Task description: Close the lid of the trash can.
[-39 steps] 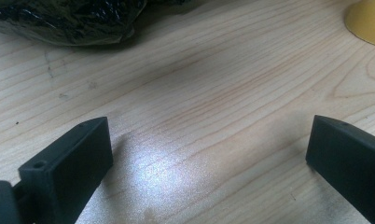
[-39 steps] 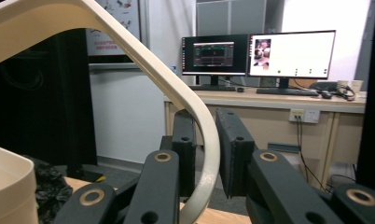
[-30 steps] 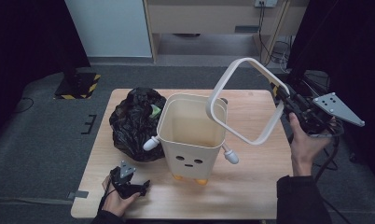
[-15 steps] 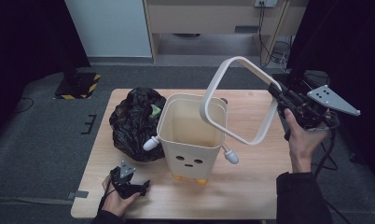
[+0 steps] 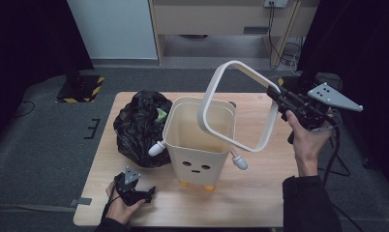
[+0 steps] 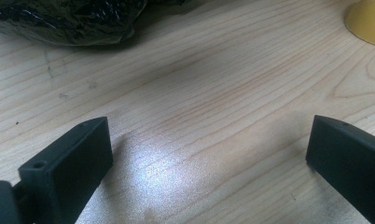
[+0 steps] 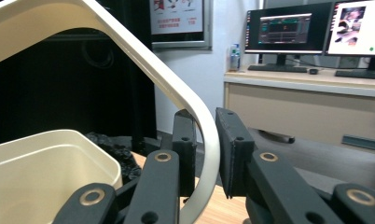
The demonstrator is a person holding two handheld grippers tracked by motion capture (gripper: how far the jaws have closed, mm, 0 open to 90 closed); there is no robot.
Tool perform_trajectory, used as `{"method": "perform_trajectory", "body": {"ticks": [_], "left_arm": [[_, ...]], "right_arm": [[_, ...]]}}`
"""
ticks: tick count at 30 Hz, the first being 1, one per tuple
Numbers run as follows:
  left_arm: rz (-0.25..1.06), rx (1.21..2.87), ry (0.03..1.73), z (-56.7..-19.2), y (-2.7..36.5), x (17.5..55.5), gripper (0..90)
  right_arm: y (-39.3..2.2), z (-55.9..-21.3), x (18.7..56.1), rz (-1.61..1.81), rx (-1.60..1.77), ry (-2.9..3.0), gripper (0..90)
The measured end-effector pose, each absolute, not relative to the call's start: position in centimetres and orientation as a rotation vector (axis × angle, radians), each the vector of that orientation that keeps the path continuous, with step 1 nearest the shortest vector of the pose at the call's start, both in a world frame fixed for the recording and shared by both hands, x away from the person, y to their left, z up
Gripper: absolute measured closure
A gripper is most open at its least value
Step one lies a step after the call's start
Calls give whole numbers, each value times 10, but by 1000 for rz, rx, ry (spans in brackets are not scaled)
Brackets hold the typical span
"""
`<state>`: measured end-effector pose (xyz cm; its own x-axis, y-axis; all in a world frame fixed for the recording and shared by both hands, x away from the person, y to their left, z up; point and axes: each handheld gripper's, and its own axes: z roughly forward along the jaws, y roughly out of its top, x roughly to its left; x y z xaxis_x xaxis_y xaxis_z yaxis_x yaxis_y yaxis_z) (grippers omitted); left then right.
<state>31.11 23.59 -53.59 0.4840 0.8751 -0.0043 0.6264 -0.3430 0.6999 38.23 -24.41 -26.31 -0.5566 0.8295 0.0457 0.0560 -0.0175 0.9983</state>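
— While the cream bin (image 5: pixel 198 140) is stood near the middle of the counter (image 5: pixel 260 193), where is its white rim frame (image 5: pixel 236 108) kept?

— It is held up in the air, tilted, above the bin's right side and toward the counter's right edge. One of its sides is clenched between the jaws of the right tongs (image 5: pixel 276 98), as is seen up close in the right gripper view, where the frame (image 7: pixel 129 60) is pinched by both pads.

— And the left tongs (image 5: pixel 149 192)?

— They are rested low at the counter's front-left corner, beside the bin's yellow feet. Their jaws are spread wide, released, and nothing but bare wood is seen between them.

— What is set behind them?

— A crumpled black rubbish bag (image 5: pixel 142 128) is laid against the bin's left wall, toward the counter's back-left corner; something green is tucked at its top.
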Motion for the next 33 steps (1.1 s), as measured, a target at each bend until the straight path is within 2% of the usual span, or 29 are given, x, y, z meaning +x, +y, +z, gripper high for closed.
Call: {"method": "perform_trajectory", "body": {"ticks": [33], "left_arm": [[497,2089,1234,-536,236,311,0]], "right_arm": [[-206,-261,394,1718,902,1800,792]]}}
